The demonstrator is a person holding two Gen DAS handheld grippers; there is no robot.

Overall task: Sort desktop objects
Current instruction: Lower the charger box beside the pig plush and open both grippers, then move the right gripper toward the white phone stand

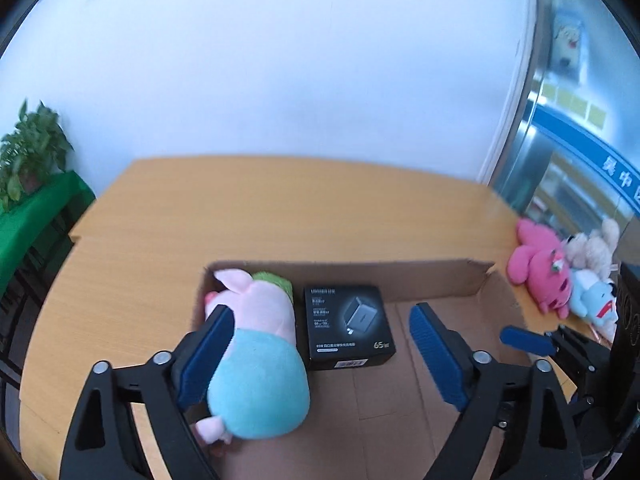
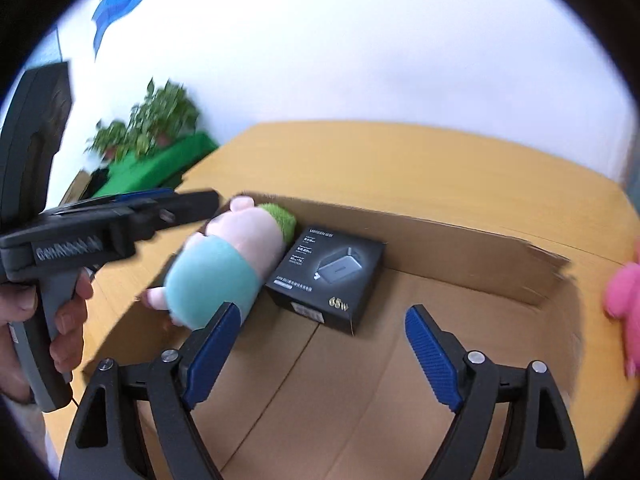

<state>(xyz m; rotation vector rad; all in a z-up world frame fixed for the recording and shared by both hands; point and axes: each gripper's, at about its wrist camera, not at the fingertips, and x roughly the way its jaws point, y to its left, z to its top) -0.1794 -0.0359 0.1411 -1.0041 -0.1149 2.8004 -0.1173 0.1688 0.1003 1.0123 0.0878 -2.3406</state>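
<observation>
An open cardboard box (image 1: 400, 276) (image 2: 460, 240) lies on the wooden desk. Inside at its left end lies a pink pig plush in a teal shirt (image 1: 256, 352) (image 2: 224, 264), with a green plush (image 1: 276, 280) (image 2: 282, 218) behind it. A black charger box (image 1: 348, 326) (image 2: 332, 272) lies beside them. My left gripper (image 1: 320, 340) is open over the box, its left finger (image 1: 208, 356) against the pig; it also shows in the right wrist view (image 2: 168, 204). My right gripper (image 2: 320, 340) is open and empty above the box floor.
More plush toys, pink (image 1: 540, 276) (image 2: 624, 304), beige (image 1: 592, 244) and blue-white (image 1: 592, 300), lie on the desk (image 1: 280, 208) right of the box. A plant (image 1: 28, 152) on a green-covered stand is at far left. A glass door (image 1: 580, 120) is at right.
</observation>
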